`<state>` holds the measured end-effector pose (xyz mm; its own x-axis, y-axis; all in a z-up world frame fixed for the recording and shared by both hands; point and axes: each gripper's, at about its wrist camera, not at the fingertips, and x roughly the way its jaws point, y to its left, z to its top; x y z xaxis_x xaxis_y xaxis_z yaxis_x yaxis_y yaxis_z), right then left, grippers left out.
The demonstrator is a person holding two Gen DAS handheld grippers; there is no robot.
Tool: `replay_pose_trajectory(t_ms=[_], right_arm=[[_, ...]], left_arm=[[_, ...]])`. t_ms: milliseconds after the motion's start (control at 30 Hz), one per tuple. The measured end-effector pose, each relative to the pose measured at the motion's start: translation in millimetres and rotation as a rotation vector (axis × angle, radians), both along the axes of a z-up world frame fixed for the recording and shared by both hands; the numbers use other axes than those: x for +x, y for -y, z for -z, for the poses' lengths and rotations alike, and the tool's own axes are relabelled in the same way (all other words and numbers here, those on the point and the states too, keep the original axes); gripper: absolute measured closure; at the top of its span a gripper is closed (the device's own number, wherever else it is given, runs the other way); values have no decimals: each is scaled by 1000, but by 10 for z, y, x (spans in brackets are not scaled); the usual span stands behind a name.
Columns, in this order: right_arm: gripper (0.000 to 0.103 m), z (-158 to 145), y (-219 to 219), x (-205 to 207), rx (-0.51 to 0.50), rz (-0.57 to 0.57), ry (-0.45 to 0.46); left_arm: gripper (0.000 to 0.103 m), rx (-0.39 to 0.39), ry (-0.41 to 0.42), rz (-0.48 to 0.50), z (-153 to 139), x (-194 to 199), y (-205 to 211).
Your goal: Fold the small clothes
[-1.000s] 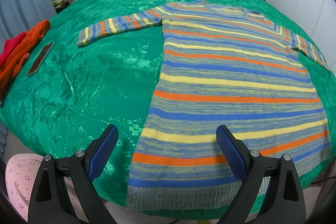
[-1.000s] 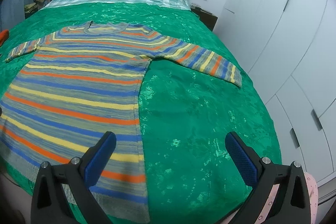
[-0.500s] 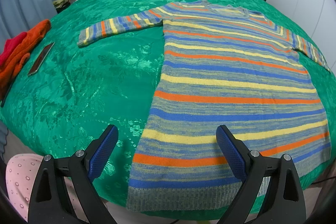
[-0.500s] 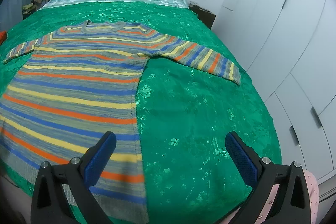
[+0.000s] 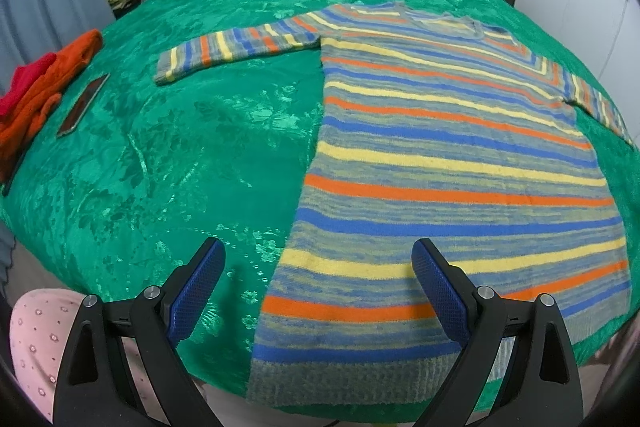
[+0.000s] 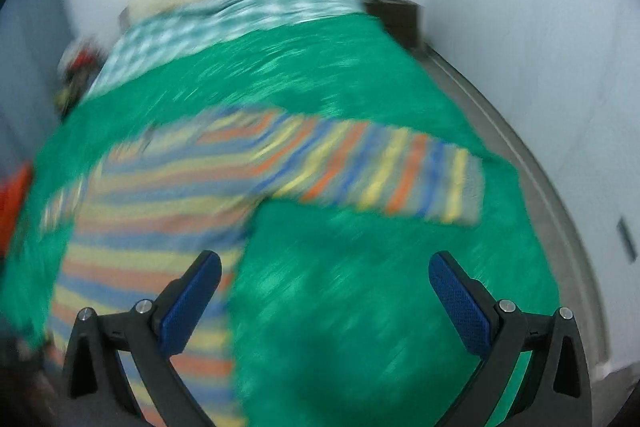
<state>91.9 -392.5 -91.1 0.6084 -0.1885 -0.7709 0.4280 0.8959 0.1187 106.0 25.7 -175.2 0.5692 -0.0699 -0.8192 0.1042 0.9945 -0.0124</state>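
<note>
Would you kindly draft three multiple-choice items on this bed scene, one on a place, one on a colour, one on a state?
1. Where does the phone lie?
A. on the sweater
B. on the green bedspread, beside the orange garment
C. on the pillow

2. The hem band of the striped sweater is:
A. grey
B. red
C. white

3. The left gripper is:
A. shut on the hem
B. shut and empty
C. open

Answers:
1 B, it rests on bedspread left of the sweater.
2 A, the bottom edge is grey knit.
3 C, its jaws stand wide apart, empty.
</note>
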Motion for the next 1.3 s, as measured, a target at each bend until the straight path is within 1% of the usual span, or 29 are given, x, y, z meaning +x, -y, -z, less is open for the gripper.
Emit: replay_pose_trajectory(t_ms=[67,100,133,167,233,267,300,367,467,500,533,633,667,733,767,800,833,900,933,1000,1033,1100,1167,1200,1233,1267,1300], right_arm=[[2,157,700,45,115,137,-17],[5,259,993,42,188,199,-17],[15,368,1246,15,273,247,-1],[24,443,1400,-11,335,276,14],[33,615,1716,-40,487,341,56],[35,676,1817,-27,534,353,77],[38,724,1874,8,559,350,82],[50,804,1940,104,576,332,58],[57,904,1974,244,579,326,-2],[57,950,1963,306,577,311,-34],[60,975,1956,357,562,293,-57],[99,1023,1940,431,506,270,-124],[99,1007,1931,442,504,260,-131],[99,874,1866,441,417,261,-145],[99,757,1813,457,350,263,-154],[99,557,1691,502,253,254,-158],[99,407,1584,538,197,239,-154],[99,34,1256,705,83,162,-121],[99,-181,992,874,36,84,-98],[99,-397,586,1109,9,-32,-73],[99,-504,265,1291,15,-121,-57],[99,-544,-189,1557,79,-234,-36],[97,-477,-535,1749,194,-326,7],[94,-383,-716,1883,320,-400,42],[73,-277,-832,1947,421,-450,50],[41,-137,-943,2036,503,-485,34],[35,-44,-987,2077,515,-479,31]], left_arm=[[8,-8,-9,-13,15,15,-20],[8,-12,-15,-18,23,21,-25],[8,-18,-23,-24,36,31,-36],[8,-21,-30,-29,49,40,-41],[8,-23,-47,-39,88,62,-41],[8,-22,-56,-42,108,77,-36],[8,-20,-65,-44,127,90,-31],[8,-12,-77,-46,154,107,-19],[8,-1,-87,-48,179,123,6],[8,1,-89,-48,186,124,14],[8,2,-92,-47,193,125,26],[8,16,-94,-35,202,126,79],[8,22,-91,-28,198,122,98],[8,26,-86,-22,191,110,113],[8,23,-83,-20,187,104,114],[8,20,-81,-18,185,98,113],[8,17,-81,-15,183,97,113],[8,10,-80,-8,179,99,112],[8,6,-80,-3,176,104,115],[8,4,-75,4,160,113,114],[8,5,-70,5,146,116,110],[8,1,-61,0,122,121,88],[8,-15,-63,-15,109,136,42],[8,-27,-67,-26,108,144,11],[8,-41,-73,-38,111,154,-22],[8,-54,-80,-50,114,164,-60],[8,-66,-86,-64,119,171,-99]])
